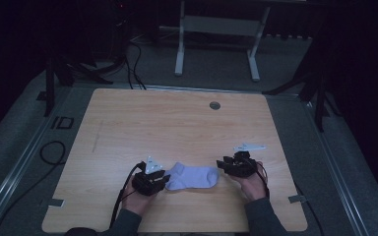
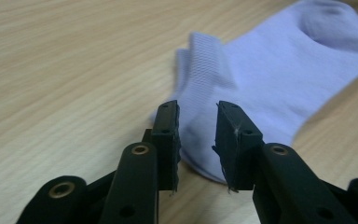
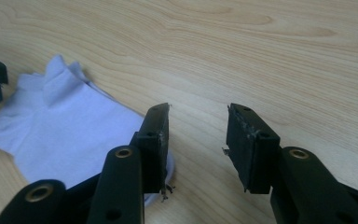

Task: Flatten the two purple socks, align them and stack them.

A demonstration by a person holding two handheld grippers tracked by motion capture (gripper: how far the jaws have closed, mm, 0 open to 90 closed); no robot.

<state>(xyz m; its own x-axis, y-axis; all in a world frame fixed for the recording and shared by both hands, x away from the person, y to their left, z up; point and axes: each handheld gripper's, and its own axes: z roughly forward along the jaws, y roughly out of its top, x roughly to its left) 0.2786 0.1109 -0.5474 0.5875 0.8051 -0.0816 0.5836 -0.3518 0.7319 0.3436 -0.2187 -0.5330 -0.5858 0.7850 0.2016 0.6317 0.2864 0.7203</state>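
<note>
High view: a wooden worktop (image 1: 177, 128) in a dim room, with a person's two forearms coming in from the 6 o'clock edge, each hand holding a black two-jaw gripper. Between them, near that edge, a pale lavender ankle sock (image 1: 193, 177) lies flat, its ribbed cuff towards 9 o'clock and its toe towards 3 o'clock.

The left gripper (image 1: 158, 181) sits at the cuff end. In the left gripper view (image 2: 196, 140) its jaws stand a narrow gap apart, gripping nothing, with the folded edge of the sock (image 2: 279, 74) showing in the gap just beyond the tips.

The right gripper (image 1: 223, 164) sits at the toe end. In the right gripper view (image 3: 198, 140) its jaws are wider apart and empty; its left jaw hides the sock's edge (image 3: 70, 135), and bare wood shows between the two.

Likely risks, judged from this layout:
- The right jaws look offset from the toe, so closing could catch only wood or a thin sliver of fabric that slips free.
- The left jaws may pinch just one layer of the cuff, letting the sock unfold or bunch when lifted.
- Thin knit lying flat gives little to bite; jaw tips could scrape the worktop and push the sock away.
</note>
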